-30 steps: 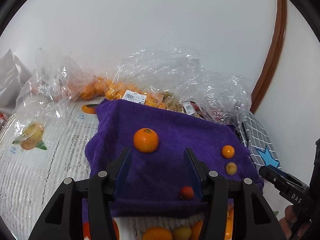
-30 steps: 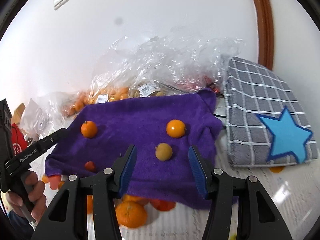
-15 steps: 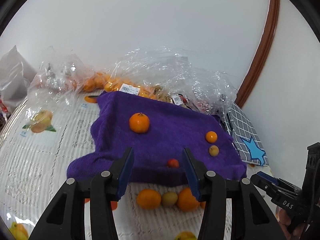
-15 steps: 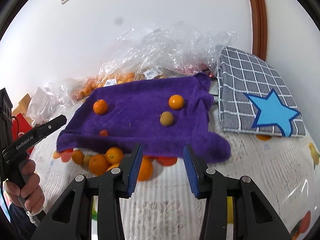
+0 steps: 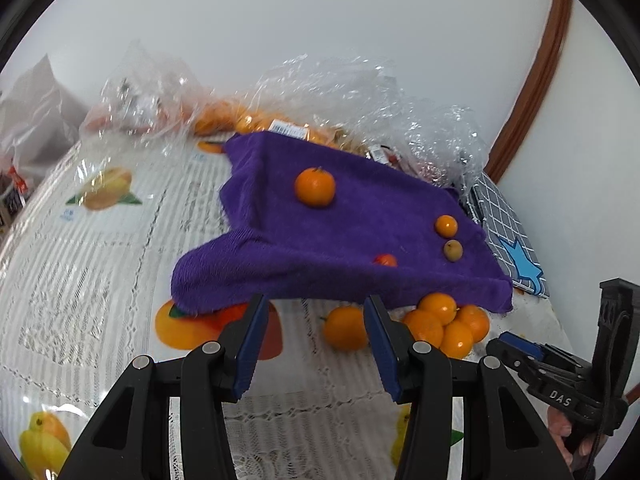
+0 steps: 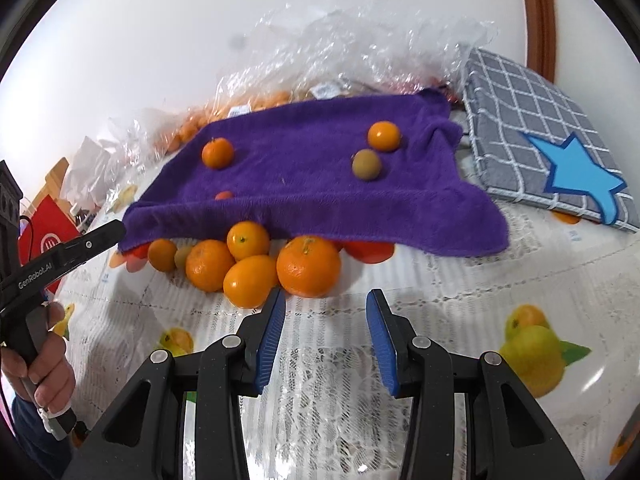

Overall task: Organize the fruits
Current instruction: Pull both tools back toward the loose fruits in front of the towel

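Both grippers hang over the fruit-print tablecloth [image 6: 460, 280], pointing down at the near edge of the purple towel [image 6: 320, 176]. The left gripper [image 5: 316, 316] has its blue pads apart with nothing between them; a loose orange [image 5: 345, 328] sits on the cloth just beyond its tips. The right gripper [image 6: 326, 310] has just been closing, yet its jaws stand parted and empty, with only lace cloth between them. Just ahead of it, a heap of oranges [image 6: 248, 264] spills out from under the towel's front edge, the biggest one [image 6: 308, 266] nearest its left pad. On top of the towel rest a small orange [image 6: 217, 153], another orange fruit [image 6: 384, 136], a brownish-green fruit [image 6: 366, 165] beside it and a little red one [image 6: 224, 196]. Clear plastic bags [image 6: 360, 44] of fruit are piled behind, and a grey checked cushion [image 6: 532, 120] with a blue star lies right of the towel.
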The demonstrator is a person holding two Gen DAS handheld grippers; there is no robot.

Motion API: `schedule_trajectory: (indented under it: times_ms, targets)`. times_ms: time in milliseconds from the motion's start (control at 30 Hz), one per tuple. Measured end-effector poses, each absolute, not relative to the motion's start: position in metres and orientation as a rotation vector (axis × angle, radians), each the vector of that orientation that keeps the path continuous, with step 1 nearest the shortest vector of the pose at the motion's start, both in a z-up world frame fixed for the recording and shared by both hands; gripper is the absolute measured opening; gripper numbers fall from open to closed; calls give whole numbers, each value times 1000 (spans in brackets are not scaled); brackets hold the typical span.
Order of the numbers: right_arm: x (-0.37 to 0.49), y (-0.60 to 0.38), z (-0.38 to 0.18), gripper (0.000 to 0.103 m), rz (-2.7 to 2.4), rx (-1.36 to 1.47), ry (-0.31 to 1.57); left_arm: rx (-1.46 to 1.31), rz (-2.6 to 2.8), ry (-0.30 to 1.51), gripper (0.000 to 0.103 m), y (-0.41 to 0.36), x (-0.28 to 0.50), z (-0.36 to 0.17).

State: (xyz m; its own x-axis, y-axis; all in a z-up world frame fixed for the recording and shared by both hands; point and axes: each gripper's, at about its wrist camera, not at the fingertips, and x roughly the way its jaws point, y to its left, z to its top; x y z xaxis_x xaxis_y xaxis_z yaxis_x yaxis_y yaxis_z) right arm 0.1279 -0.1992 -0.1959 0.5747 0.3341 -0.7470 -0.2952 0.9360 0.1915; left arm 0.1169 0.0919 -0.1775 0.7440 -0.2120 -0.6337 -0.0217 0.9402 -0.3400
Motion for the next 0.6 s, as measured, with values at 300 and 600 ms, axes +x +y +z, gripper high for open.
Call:
schedule_trajectory:
  times_ms: [300, 600]
  targets:
    - [148, -182, -208, 43, 382, 10, 912, -323, -71, 698, 47, 95, 113, -179]
    - [166, -168, -213, 42, 388, -27, 908, -367, -81, 736, 47, 99, 122, -189]
